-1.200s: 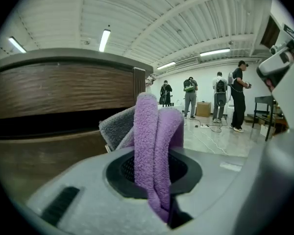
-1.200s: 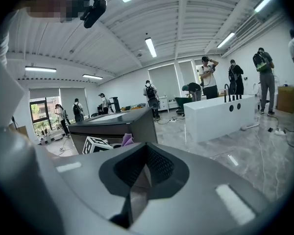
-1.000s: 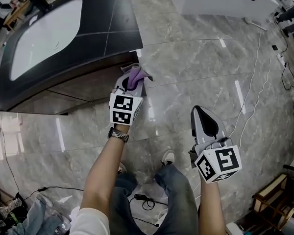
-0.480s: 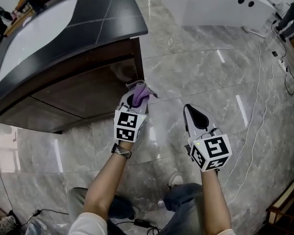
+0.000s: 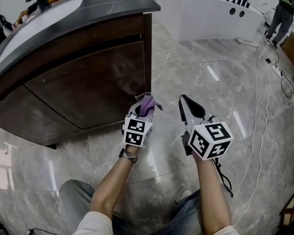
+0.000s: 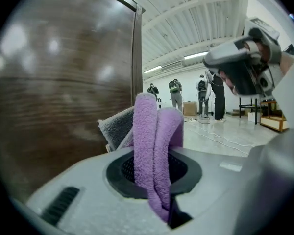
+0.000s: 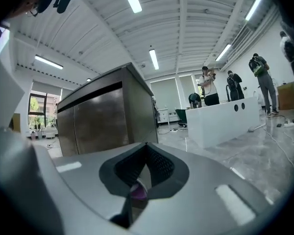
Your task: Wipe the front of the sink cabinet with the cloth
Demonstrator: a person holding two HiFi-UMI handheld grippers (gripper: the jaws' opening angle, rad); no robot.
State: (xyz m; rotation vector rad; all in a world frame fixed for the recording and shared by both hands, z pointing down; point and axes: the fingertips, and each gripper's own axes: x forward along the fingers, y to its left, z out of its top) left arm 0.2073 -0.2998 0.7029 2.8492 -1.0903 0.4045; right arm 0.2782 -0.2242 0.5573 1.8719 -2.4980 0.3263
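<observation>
Between the clenched jaws of the left gripper [image 5: 141, 105] sits the folded purple terry cloth [image 5: 147, 102], just beside the dark brown wooden sink cabinet [image 5: 83, 87] front, at its 5 o'clock corner. At 3 o'clock, the right gripper [image 5: 185, 101] hangs with jaws pressed together, empty.

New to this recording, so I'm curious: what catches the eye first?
A purple cloth clamped in the left gripper, close to the lower right corner of the dark wooden cabinet front. Beside it the right gripper hangs shut and empty over the glossy marble floor.
</observation>
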